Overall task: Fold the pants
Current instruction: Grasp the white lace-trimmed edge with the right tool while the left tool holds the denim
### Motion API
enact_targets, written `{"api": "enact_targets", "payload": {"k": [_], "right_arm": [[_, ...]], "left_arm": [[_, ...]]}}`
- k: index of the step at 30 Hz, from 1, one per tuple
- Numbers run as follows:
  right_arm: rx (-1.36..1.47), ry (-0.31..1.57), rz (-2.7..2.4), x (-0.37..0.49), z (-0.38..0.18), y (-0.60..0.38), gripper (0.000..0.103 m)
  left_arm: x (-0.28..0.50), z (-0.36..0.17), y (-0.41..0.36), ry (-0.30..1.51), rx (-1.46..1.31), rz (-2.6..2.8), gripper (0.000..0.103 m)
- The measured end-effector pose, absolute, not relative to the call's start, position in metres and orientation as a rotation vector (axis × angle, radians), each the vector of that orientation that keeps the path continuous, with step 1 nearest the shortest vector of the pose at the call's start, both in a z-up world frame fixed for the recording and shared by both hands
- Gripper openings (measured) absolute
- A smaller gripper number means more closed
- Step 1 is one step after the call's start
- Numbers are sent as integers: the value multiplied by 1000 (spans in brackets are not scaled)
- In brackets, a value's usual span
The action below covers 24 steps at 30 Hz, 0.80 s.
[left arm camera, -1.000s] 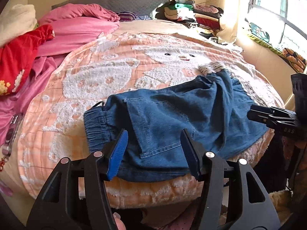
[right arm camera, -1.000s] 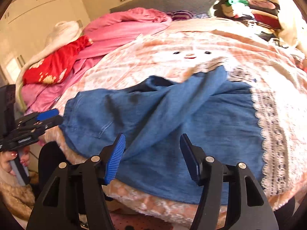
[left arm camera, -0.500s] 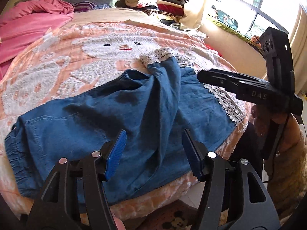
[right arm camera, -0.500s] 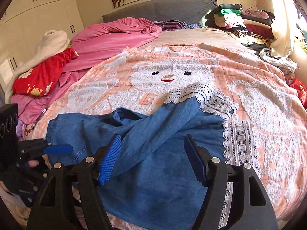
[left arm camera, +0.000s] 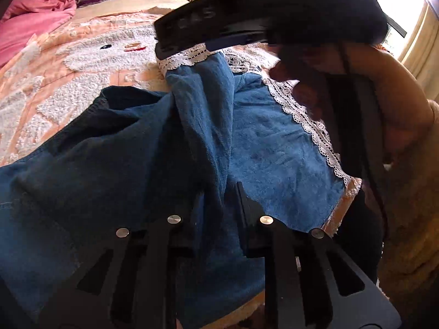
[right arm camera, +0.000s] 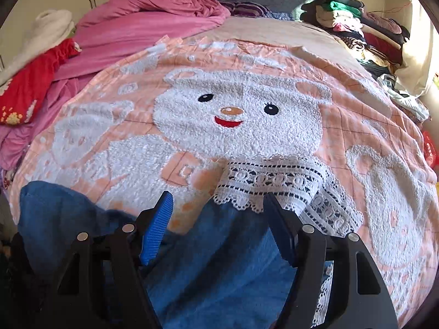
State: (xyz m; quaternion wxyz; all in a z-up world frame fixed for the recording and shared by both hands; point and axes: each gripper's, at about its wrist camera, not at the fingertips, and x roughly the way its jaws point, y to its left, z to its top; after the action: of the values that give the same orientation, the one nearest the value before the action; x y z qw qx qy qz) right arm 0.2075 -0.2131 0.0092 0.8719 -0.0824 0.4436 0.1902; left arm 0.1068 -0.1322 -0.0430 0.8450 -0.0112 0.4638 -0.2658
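Blue pants (left arm camera: 131,148) lie crumpled on the bed's bear blanket (right arm camera: 247,104). Left claw (left arm camera: 216,208) is closing on a raised fold to lift it; right claw (right arm camera: 219,227) hovers apart, lace cuff (right arm camera: 274,178) at twelve o'clock.

Your left gripper (left arm camera: 218,192) is closing its jaws on a raised ridge of the blue pants (left arm camera: 123,170), with denim bunched between the two fingers. The pants lie crumpled across the peach bear-pattern blanket (left arm camera: 82,63), their white lace hems (left arm camera: 310,126) toward the far and right edges. Your right gripper (left arm camera: 170,38) hangs above the far lace hem, carried by your hand (left arm camera: 356,82) at right
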Motion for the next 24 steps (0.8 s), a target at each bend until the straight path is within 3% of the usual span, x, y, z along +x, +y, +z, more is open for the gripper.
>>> {"api": "enact_targets", "payload": {"k": [8,9,13,24], "right_arm": [[-249,1066,336,262,-36,-187,64],[-259,1062,346,263,-39,-187,59],[-209,1026,367,265,-35,-204,12],[187,820,390,177,35,-319,10]], "left_arm": [[100,-45,-135,969,0,-582,14],[100,-45,-134,969,-2,-583,14],[101,-44,-129,966,-16,-580,14],[96,-40,-126,933,-13,-551,21]]}}
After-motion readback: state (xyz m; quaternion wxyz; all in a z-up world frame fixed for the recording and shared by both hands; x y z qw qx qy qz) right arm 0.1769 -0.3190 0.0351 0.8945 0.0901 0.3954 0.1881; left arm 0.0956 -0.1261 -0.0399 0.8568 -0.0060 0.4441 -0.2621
